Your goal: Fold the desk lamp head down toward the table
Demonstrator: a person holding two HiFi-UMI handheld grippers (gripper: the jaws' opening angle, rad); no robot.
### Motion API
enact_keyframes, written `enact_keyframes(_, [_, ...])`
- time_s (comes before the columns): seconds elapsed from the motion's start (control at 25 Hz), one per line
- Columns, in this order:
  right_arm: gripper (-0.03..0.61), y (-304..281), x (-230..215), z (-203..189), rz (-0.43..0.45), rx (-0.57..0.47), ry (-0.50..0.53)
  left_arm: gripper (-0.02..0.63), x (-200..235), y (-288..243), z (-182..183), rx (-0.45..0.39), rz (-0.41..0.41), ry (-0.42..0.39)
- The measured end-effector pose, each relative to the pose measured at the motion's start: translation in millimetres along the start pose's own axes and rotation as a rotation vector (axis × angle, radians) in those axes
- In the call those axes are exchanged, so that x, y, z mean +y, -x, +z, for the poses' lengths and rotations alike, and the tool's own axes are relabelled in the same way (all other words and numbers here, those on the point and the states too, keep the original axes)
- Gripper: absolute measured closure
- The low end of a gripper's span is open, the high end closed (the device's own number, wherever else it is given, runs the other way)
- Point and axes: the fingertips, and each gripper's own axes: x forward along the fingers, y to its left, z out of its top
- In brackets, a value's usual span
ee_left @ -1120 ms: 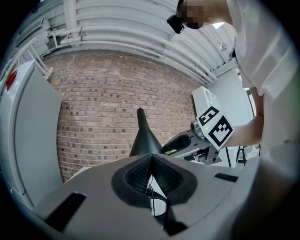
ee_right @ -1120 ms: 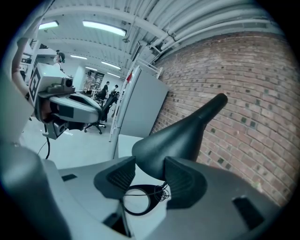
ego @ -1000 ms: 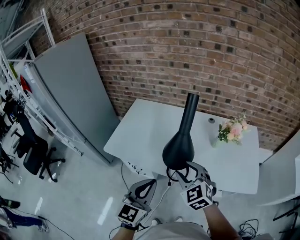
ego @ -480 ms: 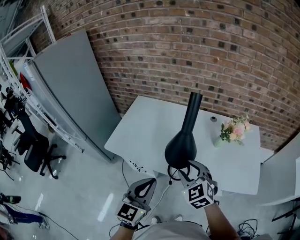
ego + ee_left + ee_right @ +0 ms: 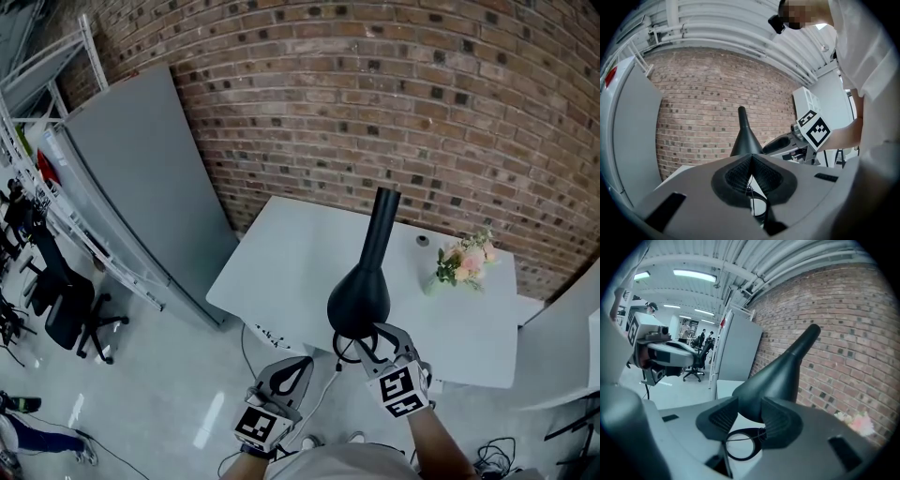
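Observation:
The black desk lamp stands on the white table (image 5: 281, 267), its cone-shaped head (image 5: 358, 298) pointing up toward me on a slim neck (image 5: 380, 220). My right gripper (image 5: 367, 336) is at the near rim of the head. In the right gripper view the head's wide end (image 5: 776, 376) lies between the two pads (image 5: 717, 416), which have just been closing and now touch it on both sides. My left gripper (image 5: 295, 367) hangs lower left, apart from the lamp, its jaws meeting at the tips (image 5: 751, 157) with nothing between them.
A small bunch of pink flowers (image 5: 464, 261) stands at the table's far right, and a small dark object (image 5: 423, 241) lies near it. A tall grey panel (image 5: 141, 178) leans left of the table. The brick wall (image 5: 394, 103) runs behind. An office chair (image 5: 66, 314) is far left.
The right gripper's jaws have drawn in slightly around the lamp head. Both hands and the lamp stay where they were.

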Motion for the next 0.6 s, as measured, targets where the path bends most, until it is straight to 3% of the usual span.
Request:
enact_keyframes(0.32, [0.517,10.0,1.0,23.1,-0.023,-0.091,-0.050,0.606,-0.6,3.3,2.5,0.008,-0.002,0.001])
enact_keyframes(0.6, [0.538,15.0,9.9,36.1,-0.012,-0.142,-0.104,0.606,0.4,6.3,4.3,0.001,-0.004,-0.002])
